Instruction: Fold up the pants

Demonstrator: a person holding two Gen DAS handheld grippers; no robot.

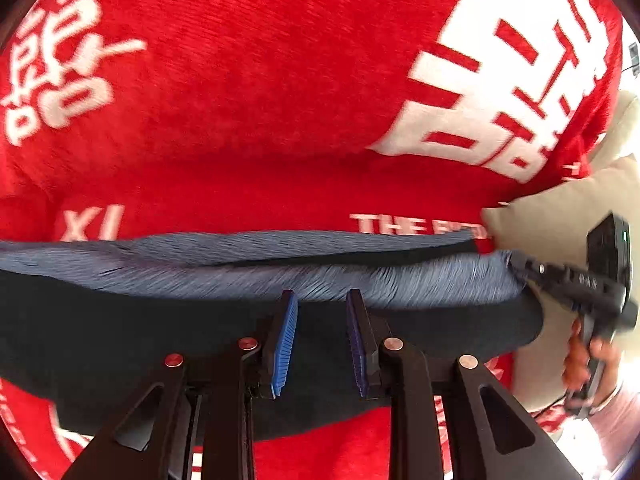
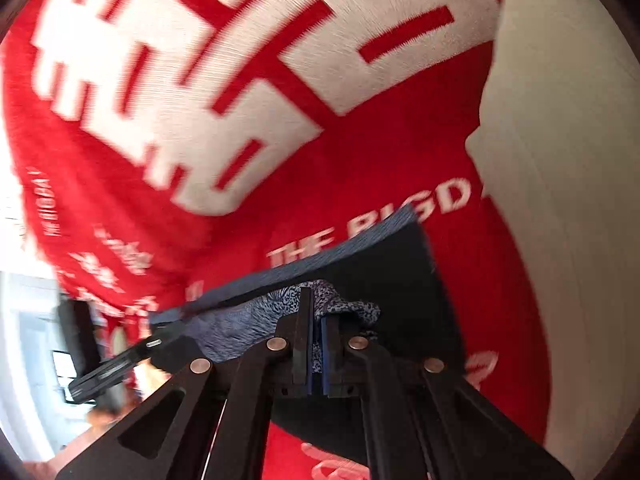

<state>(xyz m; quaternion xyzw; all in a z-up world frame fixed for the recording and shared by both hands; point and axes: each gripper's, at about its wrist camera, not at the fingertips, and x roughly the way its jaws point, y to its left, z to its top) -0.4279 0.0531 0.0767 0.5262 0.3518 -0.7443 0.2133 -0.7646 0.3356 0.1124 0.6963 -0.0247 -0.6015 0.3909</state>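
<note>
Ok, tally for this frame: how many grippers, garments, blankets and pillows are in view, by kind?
Grippers: 2, left gripper and right gripper
Garments: 1, dark blue pants
Blankets: 1, red blanket with white lettering
Pillows: 1, beige pillow
Total: 5

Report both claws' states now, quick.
Left claw: nearly closed over the pants; grip cannot be told.
Right claw: closed on the pants' edge.
</note>
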